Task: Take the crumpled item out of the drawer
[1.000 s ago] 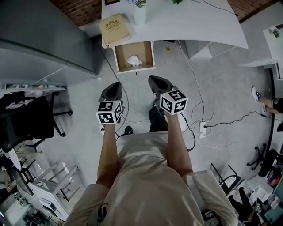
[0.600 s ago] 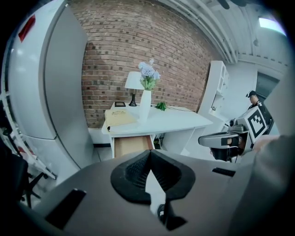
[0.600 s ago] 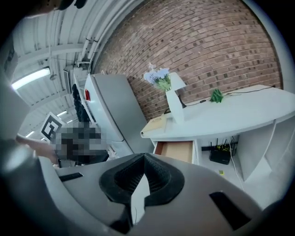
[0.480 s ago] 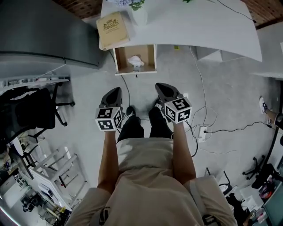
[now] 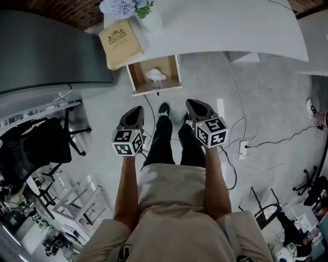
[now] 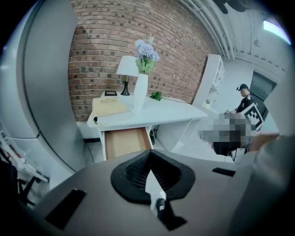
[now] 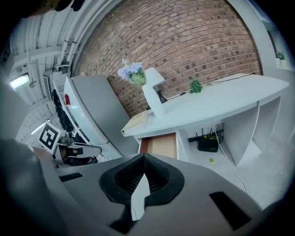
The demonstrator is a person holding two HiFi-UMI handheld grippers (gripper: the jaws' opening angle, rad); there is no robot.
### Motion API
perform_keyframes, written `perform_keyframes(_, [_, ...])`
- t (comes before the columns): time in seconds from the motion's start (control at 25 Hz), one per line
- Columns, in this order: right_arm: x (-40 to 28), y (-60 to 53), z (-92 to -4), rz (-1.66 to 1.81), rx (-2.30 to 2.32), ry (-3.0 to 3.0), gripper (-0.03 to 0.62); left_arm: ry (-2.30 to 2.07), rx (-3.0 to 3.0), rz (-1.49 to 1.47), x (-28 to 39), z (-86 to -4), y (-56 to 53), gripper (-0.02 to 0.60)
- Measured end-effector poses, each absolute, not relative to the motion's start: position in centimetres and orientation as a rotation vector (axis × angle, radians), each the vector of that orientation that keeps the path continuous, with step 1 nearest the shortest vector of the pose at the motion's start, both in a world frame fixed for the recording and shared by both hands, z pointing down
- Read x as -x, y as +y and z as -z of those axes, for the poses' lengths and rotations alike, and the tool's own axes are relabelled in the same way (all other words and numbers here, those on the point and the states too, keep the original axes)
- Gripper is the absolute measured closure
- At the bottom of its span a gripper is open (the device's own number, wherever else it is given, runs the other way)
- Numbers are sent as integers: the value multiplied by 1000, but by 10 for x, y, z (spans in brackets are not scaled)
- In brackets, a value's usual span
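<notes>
Now the open drawer sits lower in the head view than half a second ago, at upper centre. The person's shoe has stepped forward between the two tools. The white crumpled item lies on the drawer's floor, just below the edge of the white surface. Pale flowers have come fully into the top of the frame above the tan book, whose gold emblem is too small to read. The left tool and right tool hang side by side at mid-frame, well apart from the drawer. Each has its jaws closed tip to tip on nothing. Their marker cubes show black-and-white squares and no words.
</notes>
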State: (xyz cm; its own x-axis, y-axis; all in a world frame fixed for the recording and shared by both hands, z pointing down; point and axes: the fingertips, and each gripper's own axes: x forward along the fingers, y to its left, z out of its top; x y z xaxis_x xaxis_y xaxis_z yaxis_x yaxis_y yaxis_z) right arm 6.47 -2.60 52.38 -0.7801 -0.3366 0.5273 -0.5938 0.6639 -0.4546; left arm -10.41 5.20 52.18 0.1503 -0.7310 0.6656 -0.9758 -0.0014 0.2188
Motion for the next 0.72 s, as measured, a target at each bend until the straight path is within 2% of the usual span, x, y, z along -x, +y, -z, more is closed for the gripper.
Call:
perform_keyframes(0.36, [-19, -38, -558, -940, -865, -2398, 569, -1384, -2001, -672, 134, -578, -4, 566])
perform_keyframes(0.72, [36, -36, -587, -1014, -967, -2362, 569, -1016, -2263, -1059, 153, -660, -32, 566])
